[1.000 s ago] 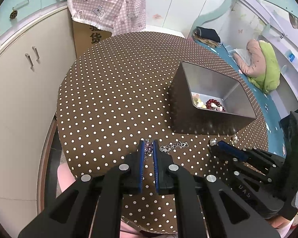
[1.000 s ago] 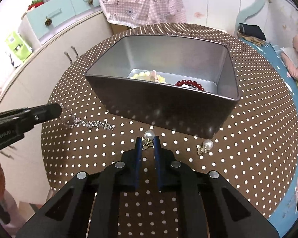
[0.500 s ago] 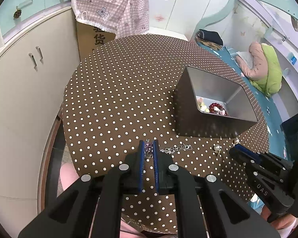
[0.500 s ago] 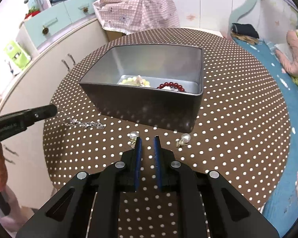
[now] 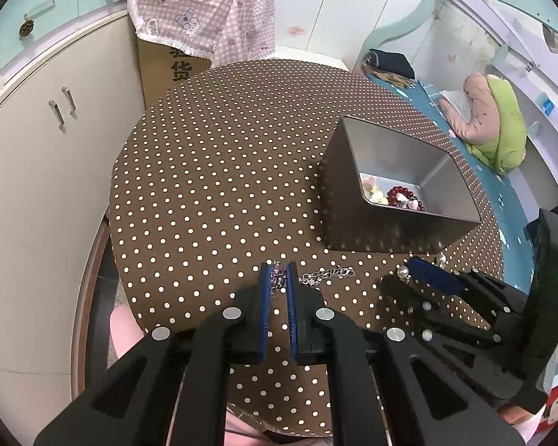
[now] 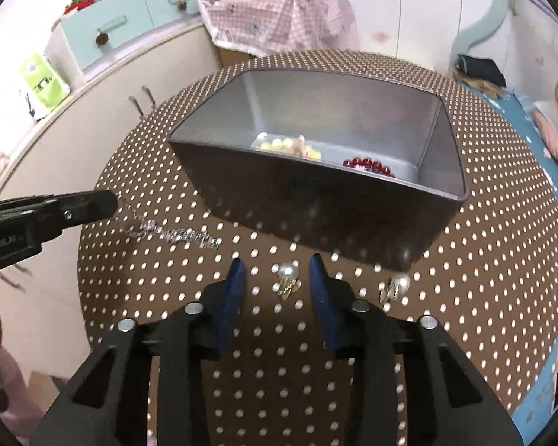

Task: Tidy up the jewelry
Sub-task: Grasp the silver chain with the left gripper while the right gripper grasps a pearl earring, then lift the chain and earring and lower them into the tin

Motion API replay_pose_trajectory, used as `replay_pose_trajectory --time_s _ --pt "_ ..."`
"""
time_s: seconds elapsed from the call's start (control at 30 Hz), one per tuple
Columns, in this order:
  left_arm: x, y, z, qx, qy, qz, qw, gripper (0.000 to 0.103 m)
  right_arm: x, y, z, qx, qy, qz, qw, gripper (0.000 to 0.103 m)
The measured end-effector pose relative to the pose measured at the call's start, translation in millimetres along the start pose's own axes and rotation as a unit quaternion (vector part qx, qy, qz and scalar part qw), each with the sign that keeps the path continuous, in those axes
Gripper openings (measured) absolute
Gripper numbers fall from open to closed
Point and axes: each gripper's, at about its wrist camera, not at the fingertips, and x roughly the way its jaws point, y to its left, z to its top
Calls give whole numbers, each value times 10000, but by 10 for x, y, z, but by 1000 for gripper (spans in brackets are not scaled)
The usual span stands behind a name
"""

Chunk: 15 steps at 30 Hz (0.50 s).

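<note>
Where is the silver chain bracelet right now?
The silver chain bracelet lies on the dotted tablecloth just in front of the metal box; its left end is pinched in the left gripper, and the pearl earrings lie to its right.

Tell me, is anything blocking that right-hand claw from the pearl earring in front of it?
Nothing visible. The right gripper is opening its jaws, and the pearl earring lies on the dotted tablecloth between them, untouched. The metal box stands just beyond.

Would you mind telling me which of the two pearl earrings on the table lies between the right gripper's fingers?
The left-hand pearl earring, lying untouched between the opening jaws of the right gripper. The other pearl earring lies outside them, to the right, near the tin's corner.
</note>
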Motion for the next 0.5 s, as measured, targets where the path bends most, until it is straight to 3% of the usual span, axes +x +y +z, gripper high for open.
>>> replay_pose_trajectory --time_s 0.07,0.1,0.3,0.5 --pt "-4 -2 4 -6 -14 -8 10000 7 -6 -66 3 120 32 -36 9999 13" --pt "-5 1 18 -8 -25 -13 10000 7 -10 -125 3 250 53 44 9997 12" --pt "-83 2 118 18 -174 -2 9998 7 -158 -254 -25 446 -61 -4 9990 12" --pt "-357 -59 354 147 -644 43 9978 7 -486 -338 59 431 -456 -134 9979 12"
